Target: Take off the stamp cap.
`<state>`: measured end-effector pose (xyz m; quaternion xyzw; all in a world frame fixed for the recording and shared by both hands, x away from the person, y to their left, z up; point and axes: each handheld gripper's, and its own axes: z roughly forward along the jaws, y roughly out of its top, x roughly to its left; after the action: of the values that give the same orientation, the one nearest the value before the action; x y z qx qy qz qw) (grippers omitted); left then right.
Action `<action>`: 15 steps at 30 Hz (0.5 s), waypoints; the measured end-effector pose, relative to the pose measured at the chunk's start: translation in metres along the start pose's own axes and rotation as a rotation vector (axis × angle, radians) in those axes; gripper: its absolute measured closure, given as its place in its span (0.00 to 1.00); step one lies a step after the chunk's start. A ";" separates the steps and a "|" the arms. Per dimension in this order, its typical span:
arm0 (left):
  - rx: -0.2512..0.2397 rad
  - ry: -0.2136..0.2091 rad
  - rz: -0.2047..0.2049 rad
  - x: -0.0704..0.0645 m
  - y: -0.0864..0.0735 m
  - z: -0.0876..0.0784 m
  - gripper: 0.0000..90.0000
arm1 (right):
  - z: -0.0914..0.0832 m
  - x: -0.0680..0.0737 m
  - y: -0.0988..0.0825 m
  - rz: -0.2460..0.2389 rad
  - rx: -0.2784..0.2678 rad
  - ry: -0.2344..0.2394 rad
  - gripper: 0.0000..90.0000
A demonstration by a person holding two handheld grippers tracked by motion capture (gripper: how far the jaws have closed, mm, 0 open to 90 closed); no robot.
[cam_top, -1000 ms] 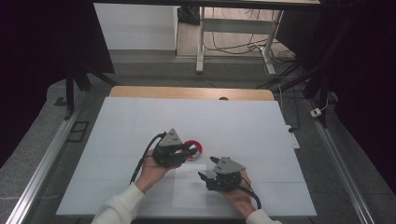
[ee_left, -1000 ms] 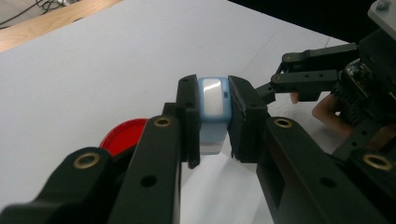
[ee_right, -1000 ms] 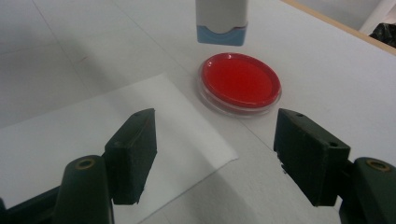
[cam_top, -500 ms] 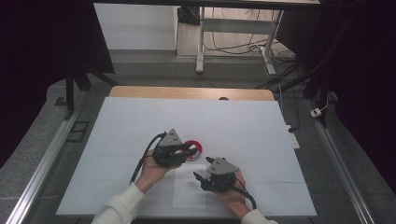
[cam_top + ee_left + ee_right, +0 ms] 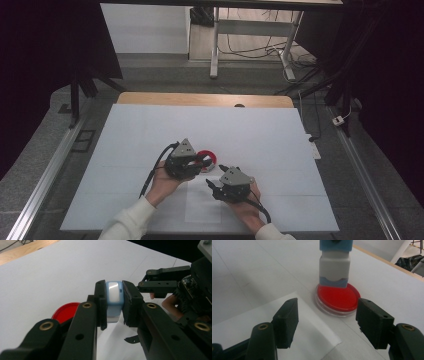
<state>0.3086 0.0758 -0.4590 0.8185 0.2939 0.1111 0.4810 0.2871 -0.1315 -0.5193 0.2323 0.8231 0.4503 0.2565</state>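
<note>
My left gripper (image 5: 114,291) is shut on a small blue and white block (image 5: 114,298), held upright with its lower end on or just above a red round dish (image 5: 337,298) on the white table. In the high view the left gripper (image 5: 204,161) reaches right over the red dish (image 5: 211,156). From the near right, my right gripper (image 5: 328,322) faces the block (image 5: 335,267) and the dish. Its jaws have just been closing, but they stand apart with nothing between them. It sits just right of and below the left one in the high view (image 5: 216,176).
A white paper sheet (image 5: 202,207) lies on the white table top (image 5: 270,130) under and in front of the right gripper. A wooden strip (image 5: 200,99) runs along the far edge. Metal rails (image 5: 365,175) flank the table, and a desk frame and cables stand beyond.
My right gripper has shifted a little left toward the left gripper and the dish, and its jaws stand narrower. The left gripper and the block have not moved.
</note>
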 end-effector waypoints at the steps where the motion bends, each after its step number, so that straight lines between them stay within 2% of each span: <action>1: 0.001 0.000 0.001 0.000 0.000 0.000 0.84 | 0.000 0.001 0.001 0.000 -0.001 -0.001 0.40; 15: 0.004 -0.003 0.002 -0.001 -0.001 0.002 0.84 | 0.006 0.004 0.007 -0.003 -0.017 -0.043 0.48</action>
<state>0.3083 0.0743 -0.4601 0.8199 0.2927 0.1096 0.4797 0.2890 -0.1221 -0.5170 0.2384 0.8139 0.4518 0.2768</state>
